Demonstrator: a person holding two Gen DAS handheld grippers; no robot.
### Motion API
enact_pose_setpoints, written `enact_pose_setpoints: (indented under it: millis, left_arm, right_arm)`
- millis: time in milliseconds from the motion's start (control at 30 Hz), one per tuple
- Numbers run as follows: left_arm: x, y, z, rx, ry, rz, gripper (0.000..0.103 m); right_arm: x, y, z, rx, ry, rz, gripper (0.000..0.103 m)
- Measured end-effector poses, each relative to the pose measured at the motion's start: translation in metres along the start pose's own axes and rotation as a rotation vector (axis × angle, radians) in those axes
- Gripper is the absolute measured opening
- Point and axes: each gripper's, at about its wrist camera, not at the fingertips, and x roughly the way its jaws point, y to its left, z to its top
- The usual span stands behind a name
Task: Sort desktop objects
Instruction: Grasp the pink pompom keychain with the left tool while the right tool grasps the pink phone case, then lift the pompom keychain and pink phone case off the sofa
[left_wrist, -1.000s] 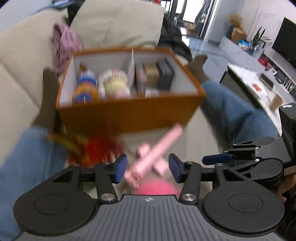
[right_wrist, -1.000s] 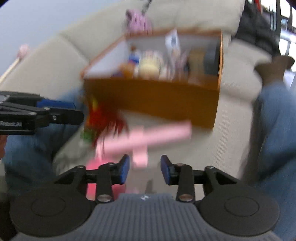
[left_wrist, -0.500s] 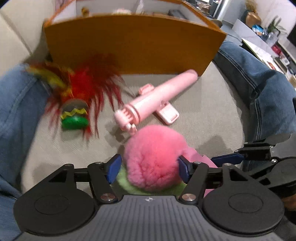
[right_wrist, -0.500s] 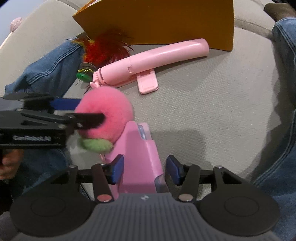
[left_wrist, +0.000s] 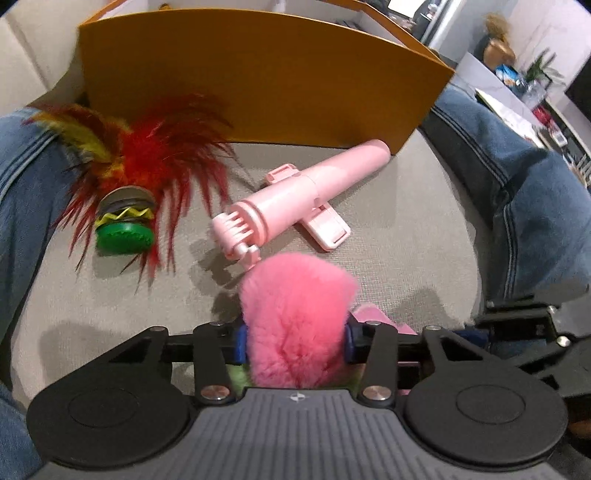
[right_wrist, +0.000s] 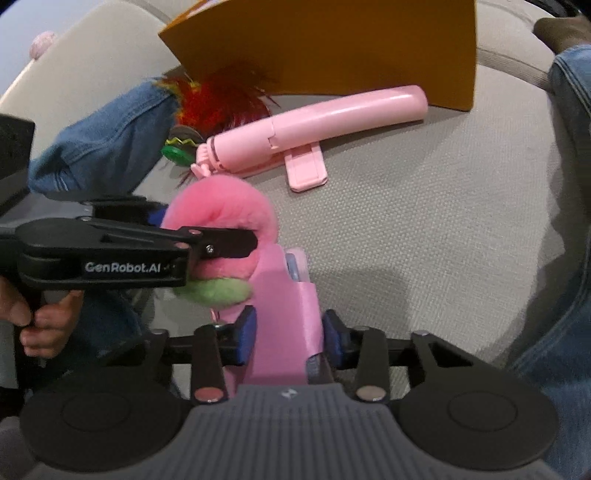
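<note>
A fluffy pink pompom (left_wrist: 295, 306) with a green base lies on the grey sofa cushion (left_wrist: 406, 240). My left gripper (left_wrist: 294, 339) is closing, and its blue pads squeeze the pompom's sides flat. In the right wrist view the same pompom (right_wrist: 221, 218) is pinched by the left gripper's fingers (right_wrist: 221, 243). Attached to the pompom is a flat pink case (right_wrist: 284, 295). My right gripper (right_wrist: 290, 332) is closing on it, with both pads against its edges. Only a corner of the pink case (left_wrist: 373, 317) shows in the left wrist view.
A pink selfie stick (left_wrist: 306, 199) and a red feather shuttlecock (left_wrist: 125, 221) with a green base lie on the cushion. Behind them stands an orange box (left_wrist: 258, 81). A person's jeans-clad legs (left_wrist: 517, 184) flank the cushion on both sides.
Both grippers came down from above the box to the cushion. The left jaws narrowed onto the pompom and the right jaws onto the pink case.
</note>
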Motion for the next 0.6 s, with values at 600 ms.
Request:
enact_pose_setpoints:
  millis: [600]
  left_arm:
    - [-0.028, 0.017, -0.010, -0.050, -0.032, 0.067, 0.049]
  right_arm:
    - [0.010, 0.037, -0.004, -0.108, 0.060, 0.132, 0.021]
